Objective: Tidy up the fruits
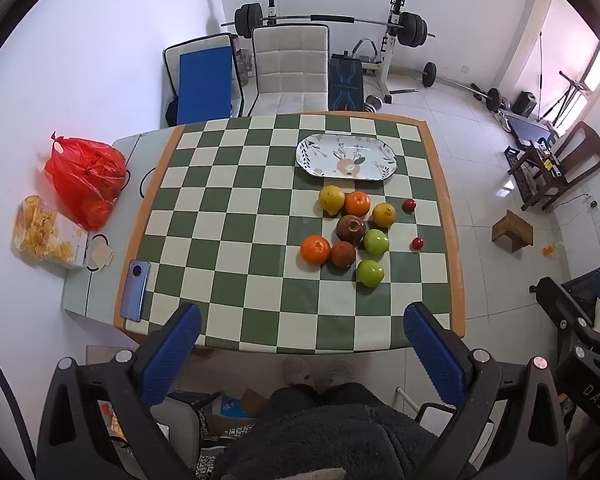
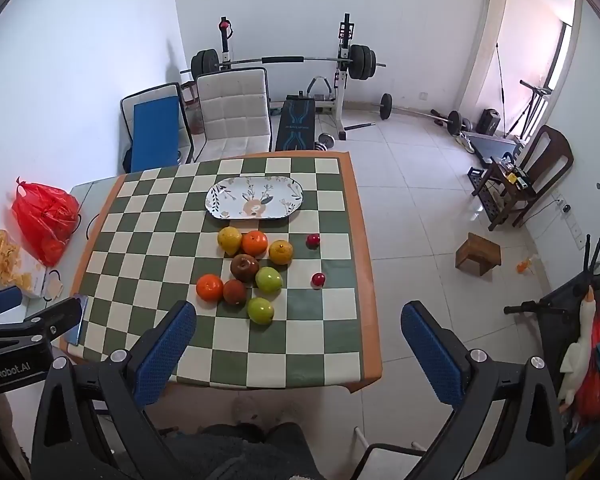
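A table point(image 1: 260, 240) under one green-and-cream checked cloth point(image 1: 228, 184) carries everything. Toward twelve o'clock on it lies one oval floral platter point(image 1: 346, 158), bare of fruit. Just below the platter, right of centre, sits a cluster of fruit: two oranges point(image 1: 315, 249), two yellow citrus fruits point(image 1: 331, 199), two green apples point(image 1: 376, 241) and two brownish apples point(image 1: 351, 229), most of them touching a neighbour. Two small red fruits point(image 1: 409, 205) lie apart at about three o'clock of the cluster. At nine o'clock, off the cloth, stand one red plastic bag point(image 1: 85, 178), one snack bag point(image 1: 44, 234) and one phone point(image 1: 135, 295). The left gripper point(image 1: 300, 350) and right gripper point(image 2: 296, 350) both hang spread wide above the near edge, gripping nothing.
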`<state>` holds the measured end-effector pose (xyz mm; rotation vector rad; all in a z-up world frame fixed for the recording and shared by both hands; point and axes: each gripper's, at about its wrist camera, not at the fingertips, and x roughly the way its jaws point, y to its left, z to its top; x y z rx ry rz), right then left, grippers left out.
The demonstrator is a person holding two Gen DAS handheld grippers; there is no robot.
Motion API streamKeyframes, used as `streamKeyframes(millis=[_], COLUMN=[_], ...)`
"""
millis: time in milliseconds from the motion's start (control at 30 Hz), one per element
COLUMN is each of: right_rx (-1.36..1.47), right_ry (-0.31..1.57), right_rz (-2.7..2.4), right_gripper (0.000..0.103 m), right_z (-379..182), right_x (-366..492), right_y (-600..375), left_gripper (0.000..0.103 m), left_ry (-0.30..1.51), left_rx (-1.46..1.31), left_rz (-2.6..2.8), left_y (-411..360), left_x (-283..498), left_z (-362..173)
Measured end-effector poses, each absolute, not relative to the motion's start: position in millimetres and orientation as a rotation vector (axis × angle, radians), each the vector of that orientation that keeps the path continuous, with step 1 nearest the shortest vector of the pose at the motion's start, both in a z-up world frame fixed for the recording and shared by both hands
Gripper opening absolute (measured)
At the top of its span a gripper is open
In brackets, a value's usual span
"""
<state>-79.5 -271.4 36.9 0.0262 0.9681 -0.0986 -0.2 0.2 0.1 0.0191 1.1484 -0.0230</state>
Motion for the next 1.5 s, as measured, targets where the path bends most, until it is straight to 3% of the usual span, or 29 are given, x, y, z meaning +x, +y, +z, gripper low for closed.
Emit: streamKeyframes(millis=[1500], right_rx=[0.062], right_ry=[0.968], right_rz=[-0.078], right_gripper=[0.103], right_z=[40], right_x=[-76], right_y=[-270], left_gripper=[0.103], left_ry=[1.147], left_rx=[0.023], left_rz=[-0.036], left_y=[-7], left_x=[3], left_z=[10])
